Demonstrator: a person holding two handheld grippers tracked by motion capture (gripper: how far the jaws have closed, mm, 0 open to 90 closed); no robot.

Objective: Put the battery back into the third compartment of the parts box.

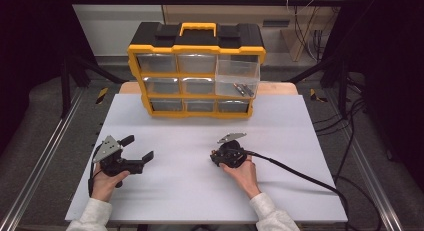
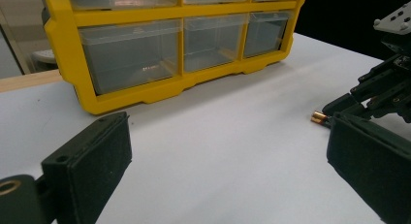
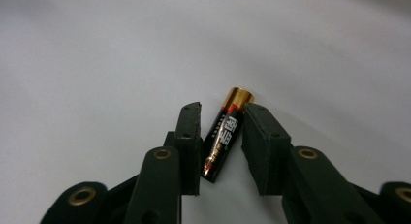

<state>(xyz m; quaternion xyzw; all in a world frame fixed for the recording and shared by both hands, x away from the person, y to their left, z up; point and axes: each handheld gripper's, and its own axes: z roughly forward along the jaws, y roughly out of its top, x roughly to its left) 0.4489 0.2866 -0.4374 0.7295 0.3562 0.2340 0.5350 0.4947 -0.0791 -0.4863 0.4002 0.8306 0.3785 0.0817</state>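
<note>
The right gripper [image 3: 220, 136] has its jaws closed on a black-and-gold battery [image 3: 224, 135] lying slantwise between them at lower centre; its red label is too small to read. The left gripper [image 1: 136, 152], lower left, has wide-open, empty jaws. Both rest on a white tabletop [image 1: 200, 131] before a yellow drawer organizer [image 1: 196, 73], dark room behind.

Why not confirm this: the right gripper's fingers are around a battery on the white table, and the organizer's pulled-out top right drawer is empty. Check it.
Wrong about the drawer: the high view shows two batteries in it. The rest holds: right gripper, battery, table, organizer.
</note>
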